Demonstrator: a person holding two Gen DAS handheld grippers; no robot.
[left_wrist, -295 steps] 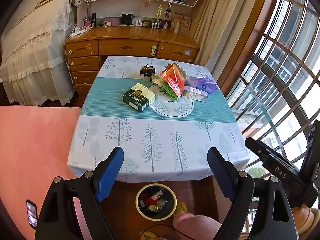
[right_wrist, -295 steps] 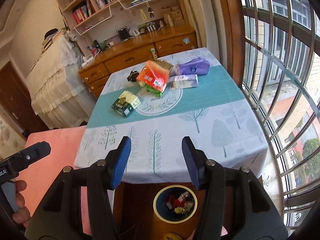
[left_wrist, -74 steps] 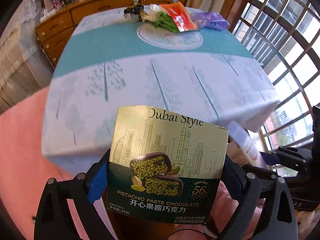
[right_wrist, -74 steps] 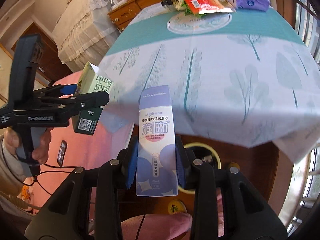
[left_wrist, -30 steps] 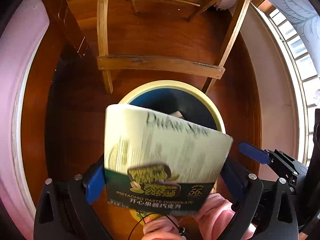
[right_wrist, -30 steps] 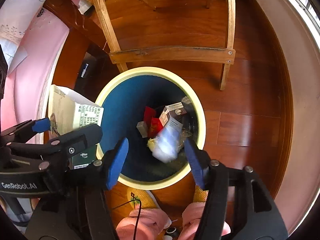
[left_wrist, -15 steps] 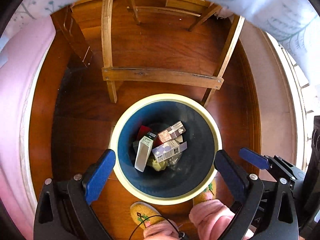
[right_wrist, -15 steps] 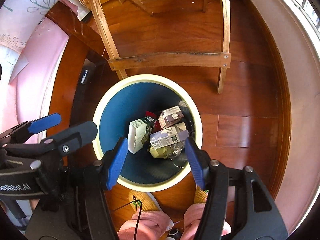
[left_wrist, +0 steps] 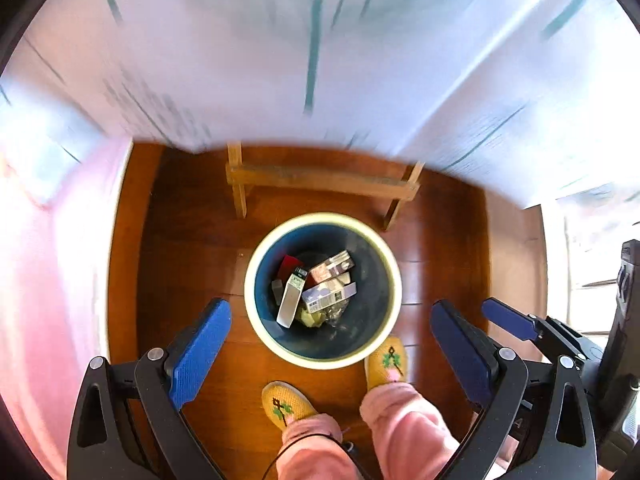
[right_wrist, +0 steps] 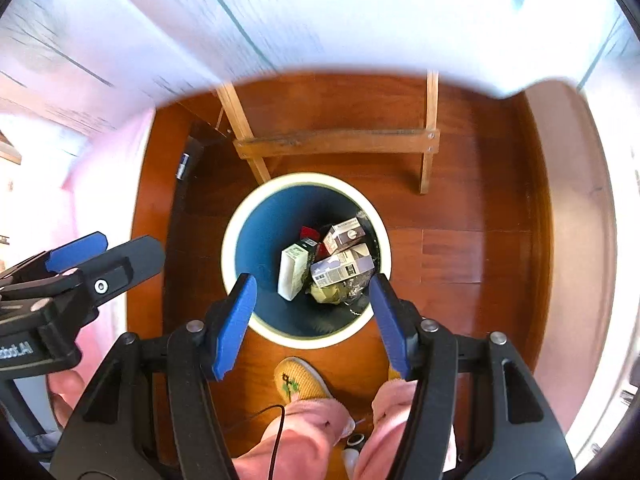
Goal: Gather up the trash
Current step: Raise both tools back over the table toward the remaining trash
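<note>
A blue trash bin with a cream rim (left_wrist: 256, 312) (right_wrist: 230, 248) stands on the wooden floor below both grippers. Inside lie the green chocolate box (left_wrist: 291, 300) (right_wrist: 294, 271), the white-purple carton (left_wrist: 329, 297) (right_wrist: 342, 267), a brown-white carton (left_wrist: 334, 266) (right_wrist: 346, 235) and other scraps. My left gripper (left_wrist: 330, 328) is open and empty above the bin. My right gripper (right_wrist: 312, 296) is open and empty, also above the bin. The left gripper also shows in the right wrist view (right_wrist: 80, 264) at the left edge.
The table's hanging cloth (left_wrist: 320, 60) (right_wrist: 320, 12) fills the top of both views, blurred. A wooden chair frame (left_wrist: 320, 182) (right_wrist: 336, 142) stands just behind the bin. The person's yellow slippers (left_wrist: 386, 362) (right_wrist: 302, 380) and pink trousers are at the bottom. A pink rug (left_wrist: 48, 280) lies left.
Both grippers have risen away from the bin and tilted up, so the bin looks smaller and the tablecloth fills the top. The dropped boxes lie still in the bin.
</note>
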